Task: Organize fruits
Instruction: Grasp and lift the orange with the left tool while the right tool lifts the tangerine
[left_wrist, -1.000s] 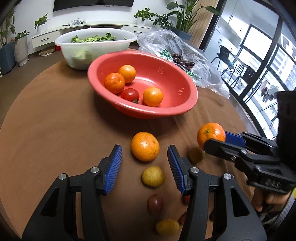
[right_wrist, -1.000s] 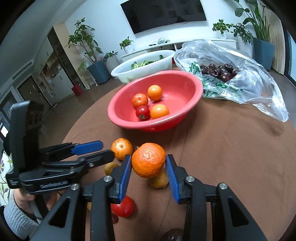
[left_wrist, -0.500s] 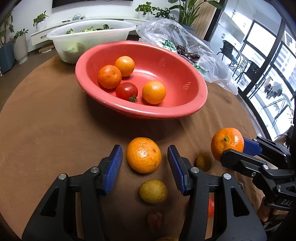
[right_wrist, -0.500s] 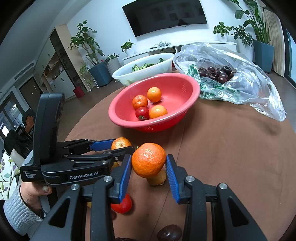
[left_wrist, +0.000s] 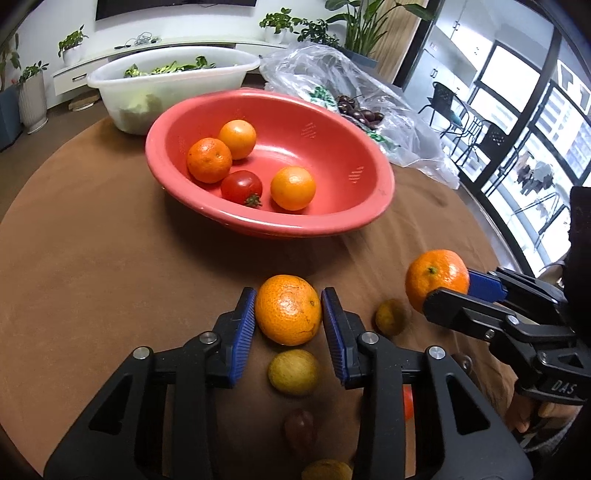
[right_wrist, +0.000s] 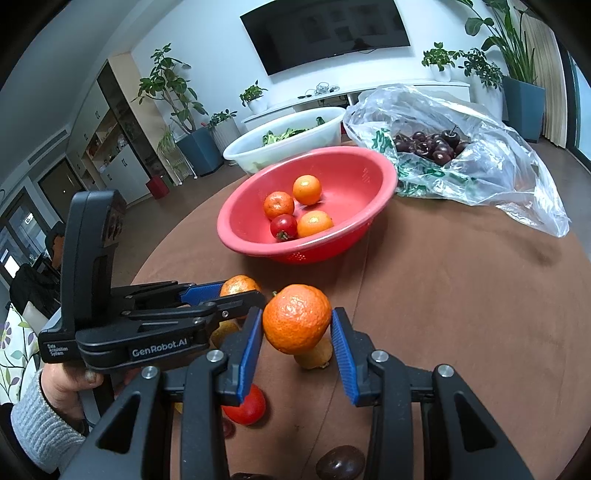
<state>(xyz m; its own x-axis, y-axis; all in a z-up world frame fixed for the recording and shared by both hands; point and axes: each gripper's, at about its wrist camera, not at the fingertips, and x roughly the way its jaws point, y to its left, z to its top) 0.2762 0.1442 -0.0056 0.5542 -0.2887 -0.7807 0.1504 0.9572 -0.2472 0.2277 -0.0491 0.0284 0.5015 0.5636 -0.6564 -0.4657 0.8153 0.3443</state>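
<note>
Left wrist view: the left gripper (left_wrist: 288, 314) is closing its blue-padded fingers (left_wrist: 245, 328) around a round orange mandarin (left_wrist: 288, 309) on the brown cloth-covered surface (left_wrist: 92, 266); the pads look just at its skin, not yet clearly pressing. Lifting it to the red plastic colander bowl (left_wrist: 354, 162), which already holds three oranges and a tomato, is probably next. A yellow-green fruit (left_wrist: 293, 372) lies close below.

Right wrist view: the right gripper (right_wrist: 297, 338) pinches a second orange mandarin (right_wrist: 296, 318) clear of the surface. The left tool's black body (right_wrist: 122, 332) crosses just beside it, so both arms risk crowding on the way to the bowl. A clear plastic bag of dark cherries (right_wrist: 436, 147) and a white tub of greens (right_wrist: 288, 140) stand beyond.
</note>
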